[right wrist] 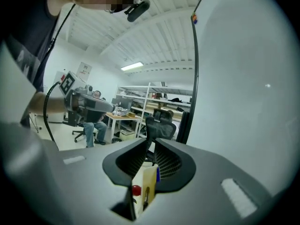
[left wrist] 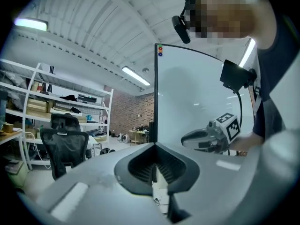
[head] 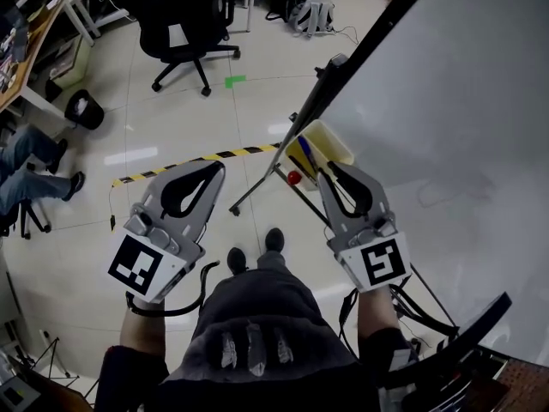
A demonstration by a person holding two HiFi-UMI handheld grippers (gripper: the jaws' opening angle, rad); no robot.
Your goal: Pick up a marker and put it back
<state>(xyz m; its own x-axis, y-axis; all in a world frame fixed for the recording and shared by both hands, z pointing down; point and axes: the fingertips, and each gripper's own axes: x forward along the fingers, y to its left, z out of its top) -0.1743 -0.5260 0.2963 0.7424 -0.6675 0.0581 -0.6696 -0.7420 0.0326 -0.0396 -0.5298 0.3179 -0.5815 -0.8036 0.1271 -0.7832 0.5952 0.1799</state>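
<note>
A pale yellow marker holder (head: 330, 142) hangs at the lower edge of the whiteboard (head: 446, 101). A blue marker (head: 304, 147) stands in it, and a red round cap (head: 294, 178) shows just below. My right gripper (head: 328, 172) hovers right over the holder, its jaws a narrow gap apart with nothing between them. Through that gap the right gripper view shows the holder (right wrist: 150, 184), the blue marker (right wrist: 158, 174) and the red cap (right wrist: 136, 190) underneath. My left gripper (head: 216, 168) is off to the left over the floor, shut and empty; its jaws (left wrist: 153, 170) meet in a thin slit.
The whiteboard's stand leg (head: 257, 187) slants down to the floor between the grippers. Yellow-black tape (head: 197, 160) crosses the tiles. A black office chair (head: 184, 24) stands farther off, a seated person's legs (head: 34, 166) are at the left, and bags (head: 304, 11) lie by the far wall.
</note>
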